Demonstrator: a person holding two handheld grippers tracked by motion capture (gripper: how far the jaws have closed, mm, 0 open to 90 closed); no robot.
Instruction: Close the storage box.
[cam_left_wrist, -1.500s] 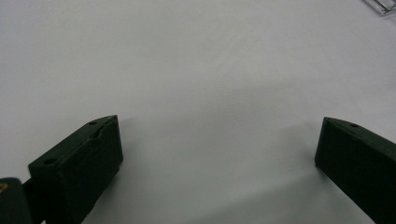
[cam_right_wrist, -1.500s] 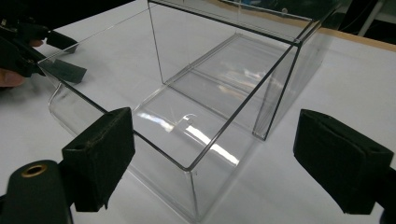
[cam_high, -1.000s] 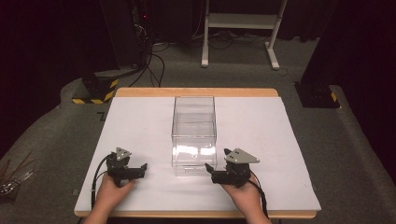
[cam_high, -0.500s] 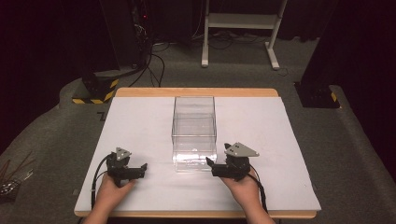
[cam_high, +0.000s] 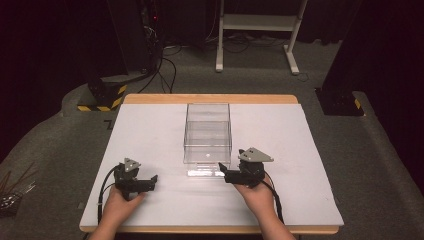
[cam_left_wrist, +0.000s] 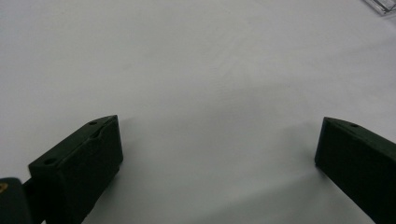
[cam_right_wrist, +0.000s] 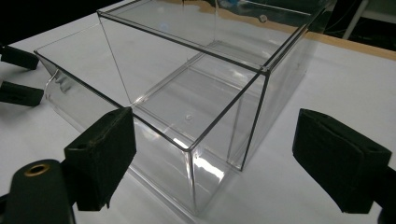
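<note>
Since a second ago your right tongs (cam_high: 223, 175) have slid in from the right toward the near right corner of the clear box (cam_high: 207, 132), while your left tongs (cam_high: 152, 179) have stayed put near the front edge of the surface (cam_high: 150, 125), left of centre. That box sits mid-surface, its open drawer front (cam_high: 204, 170) jutting toward you. It looks like thin, rigid acrylic: light, slick, and likely to skate or crack if you squeeze hard. You'd do best to grip a wall edge or the drawer lip near a corner, gently. Your right tongs (cam_right_wrist: 215, 154) are spread wide, straddling that corner without touching. Your left tongs (cam_left_wrist: 219, 154) are spread too, pinching nothing.
</note>
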